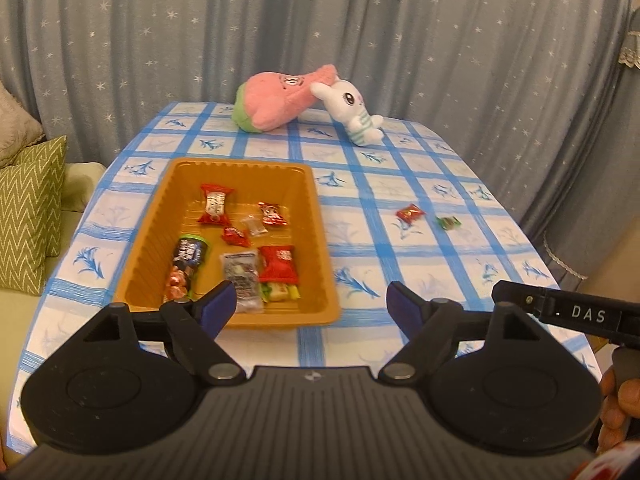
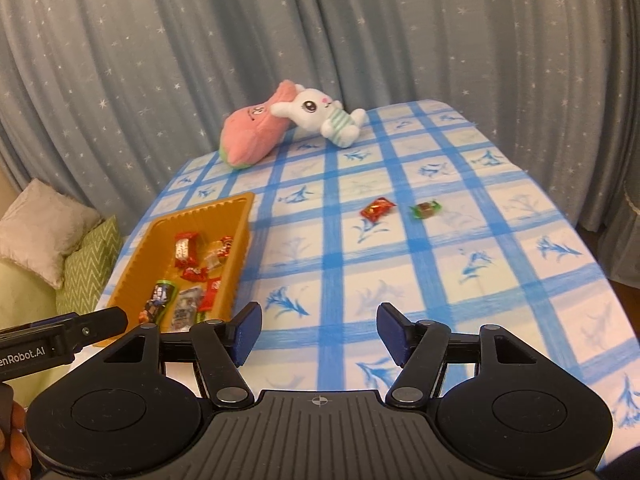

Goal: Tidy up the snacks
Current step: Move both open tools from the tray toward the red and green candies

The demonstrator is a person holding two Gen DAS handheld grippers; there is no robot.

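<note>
An orange tray [image 1: 316,216] [image 2: 240,220] lies on the blue-checked tablecloth and holds several wrapped snacks, among them a red packet [image 1: 279,265] and a dark tube [image 1: 187,264]. Two sweets lie loose on the cloth to the tray's right: a red one [image 1: 410,213] [image 2: 377,208] and a green one [image 1: 449,222] [image 2: 426,209]. My left gripper [image 1: 310,307] hangs open over the tray's near right corner, nothing between its fingers. My right gripper [image 2: 319,330] stands open above bare cloth, well short of the loose sweets.
A pink plush [image 1: 276,100] [image 2: 256,132] and a white bunny plush [image 1: 356,110] [image 2: 320,114] lie at the table's far edge before a starred curtain. Green and beige cushions [image 1: 28,208] [image 2: 80,260] sit left of the table. A hand [image 1: 616,408] holds the right gripper's body.
</note>
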